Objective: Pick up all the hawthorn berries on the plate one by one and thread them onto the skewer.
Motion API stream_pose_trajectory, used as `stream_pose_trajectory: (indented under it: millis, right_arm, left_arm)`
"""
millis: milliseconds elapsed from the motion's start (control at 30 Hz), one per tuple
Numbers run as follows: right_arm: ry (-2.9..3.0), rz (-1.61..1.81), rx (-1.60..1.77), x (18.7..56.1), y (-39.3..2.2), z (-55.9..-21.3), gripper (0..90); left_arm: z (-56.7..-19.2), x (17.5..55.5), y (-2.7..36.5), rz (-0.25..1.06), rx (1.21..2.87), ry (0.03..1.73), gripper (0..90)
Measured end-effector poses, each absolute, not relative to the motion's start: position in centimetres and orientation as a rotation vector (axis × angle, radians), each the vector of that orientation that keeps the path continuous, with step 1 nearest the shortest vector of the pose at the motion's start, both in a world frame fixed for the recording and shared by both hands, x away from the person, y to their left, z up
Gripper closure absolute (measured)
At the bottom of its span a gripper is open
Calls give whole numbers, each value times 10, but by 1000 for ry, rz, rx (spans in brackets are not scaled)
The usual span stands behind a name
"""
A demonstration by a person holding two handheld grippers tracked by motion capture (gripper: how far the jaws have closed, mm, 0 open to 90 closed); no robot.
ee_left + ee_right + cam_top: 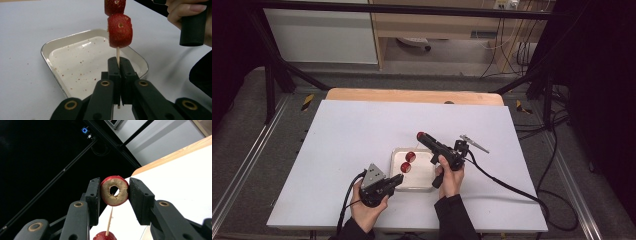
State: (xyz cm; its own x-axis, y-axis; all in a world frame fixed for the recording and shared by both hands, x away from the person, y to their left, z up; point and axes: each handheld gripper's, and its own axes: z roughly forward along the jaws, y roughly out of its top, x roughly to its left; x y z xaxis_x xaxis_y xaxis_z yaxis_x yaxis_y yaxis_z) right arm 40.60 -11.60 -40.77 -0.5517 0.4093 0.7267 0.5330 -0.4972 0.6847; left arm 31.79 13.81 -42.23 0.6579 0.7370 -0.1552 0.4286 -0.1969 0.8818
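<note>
1. We see a white desk (362,145) with a strip of bare wood along its far edge, standing inside a black metal frame (412,9).
2. Grey floor surrounds the desk, with cables (512,45) trailing near a wooden cabinet (442,25) at the back.
3. A shallow white tray (65,42) sits near the middle of the desk, toward our side, its bottom speckled with red crumbs.
4. Our left tool (119,62) is clamped tight on the lower end of a thin wooden skewer (118,53), just above the tray's near rim.
5. The skewer rises from that tool and carries two red fruit pieces (120,30), one stacked above the other, hanging over the tray.
6. Our right tool (114,192) holds a red fruit ring (114,191) with a pale cut face and a hole through its middle, pinched between both pads.
7. In the high view, the right tool (421,135) points away from us, raised beyond the tray's far right corner, well apart from the left tool (398,179).
8. In the right gripper view, the skewer's pointed tip (110,220) sits just below the ring, not yet in its hole.
</note>
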Motion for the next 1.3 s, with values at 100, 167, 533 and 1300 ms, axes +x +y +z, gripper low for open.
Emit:
stream_pose_trajectory:
  millis: [100, 167, 533, 1300]
  right_arm:
    - [-1527, -2218, -1438, 405, -116, -408, 627]
    - [-1523, -2217, -1436, 405, -116, -408, 627]
    - [-1513, -2212, -1426, 403, -113, -411, 627]
    - [-1501, -2240, -1428, 394, -107, -417, 631]
  left_arm:
    - [-422, 318, 139, 368, 1832, 930, 884]
    - [-422, 318, 138, 366, 1833, 928, 884]
    - [-420, 319, 135, 371, 1822, 934, 884]
    - [-418, 317, 127, 378, 1779, 955, 885]
